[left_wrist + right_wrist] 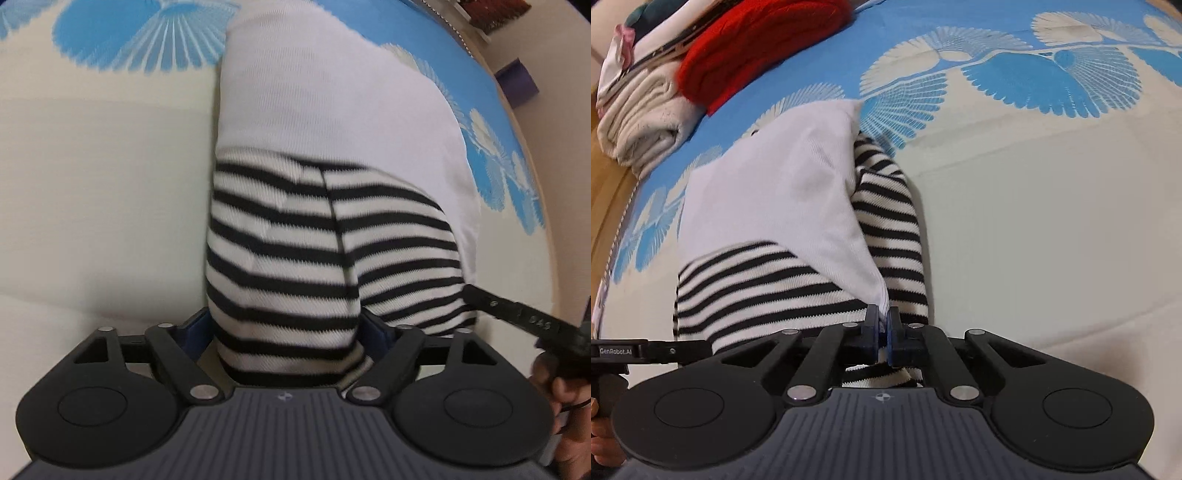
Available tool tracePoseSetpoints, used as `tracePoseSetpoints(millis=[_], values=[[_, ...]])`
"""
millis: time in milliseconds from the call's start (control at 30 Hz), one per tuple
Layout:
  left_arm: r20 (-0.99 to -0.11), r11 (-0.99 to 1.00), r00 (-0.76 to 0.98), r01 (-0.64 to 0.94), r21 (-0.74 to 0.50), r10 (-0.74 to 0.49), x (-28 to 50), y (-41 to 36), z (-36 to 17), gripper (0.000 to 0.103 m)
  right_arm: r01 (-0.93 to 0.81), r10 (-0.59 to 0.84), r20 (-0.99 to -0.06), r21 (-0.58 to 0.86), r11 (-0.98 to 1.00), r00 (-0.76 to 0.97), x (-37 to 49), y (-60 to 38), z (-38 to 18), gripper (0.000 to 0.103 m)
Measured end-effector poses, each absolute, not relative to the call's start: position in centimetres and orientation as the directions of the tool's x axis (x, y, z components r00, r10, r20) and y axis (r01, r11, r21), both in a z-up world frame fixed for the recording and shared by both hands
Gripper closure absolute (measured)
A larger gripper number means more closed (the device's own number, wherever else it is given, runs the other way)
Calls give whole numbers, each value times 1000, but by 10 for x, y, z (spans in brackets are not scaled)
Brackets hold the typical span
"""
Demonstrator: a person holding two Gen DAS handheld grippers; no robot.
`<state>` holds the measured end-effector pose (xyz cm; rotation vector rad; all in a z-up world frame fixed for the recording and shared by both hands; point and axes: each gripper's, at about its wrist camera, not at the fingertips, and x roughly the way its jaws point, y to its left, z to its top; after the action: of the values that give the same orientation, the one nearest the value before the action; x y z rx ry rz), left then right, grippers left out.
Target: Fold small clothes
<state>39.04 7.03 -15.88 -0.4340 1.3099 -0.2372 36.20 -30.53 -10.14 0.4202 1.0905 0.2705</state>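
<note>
A small garment with a white part (pixel 332 103) and a black-and-white striped part (pixel 288 258) lies on the blue and cream patterned cloth (pixel 92 166). My left gripper (pixel 284 325) is open, its jaws wide apart on either side of the striped fabric, which bulges between them. In the right wrist view the same garment shows its white part (pixel 768 206) and its striped part (pixel 757 284). My right gripper (pixel 882 325) is shut on the white fabric edge (pixel 881 295). The right gripper's finger (pixel 517 310) pokes in at the left view's right side.
A pile of folded clothes with a red knit item (pixel 753 48) and a cream towel (pixel 642 122) sits at the far left edge. A wooden floor (pixel 605 206) runs along the cloth's edge. A purple object (pixel 517 81) stands beyond it.
</note>
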Motion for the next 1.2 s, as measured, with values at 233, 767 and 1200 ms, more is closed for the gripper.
tracePoseSetpoints(millis=[233, 767, 1200], values=[[-822, 878, 349, 0, -479, -449, 379, 93, -128, 66, -24, 452, -788, 488, 873, 418, 361, -299, -104, 103], [-852, 947, 423, 47, -319, -308, 370, 90, -102, 58, -157, 476, -733, 462, 873, 486, 347, -284, -83, 98], [-880, 992, 462, 111, -68, -112, 338, 64, -83, 24, -148, 186, -813, 124, 981, 551, 318, -278, -64, 84]])
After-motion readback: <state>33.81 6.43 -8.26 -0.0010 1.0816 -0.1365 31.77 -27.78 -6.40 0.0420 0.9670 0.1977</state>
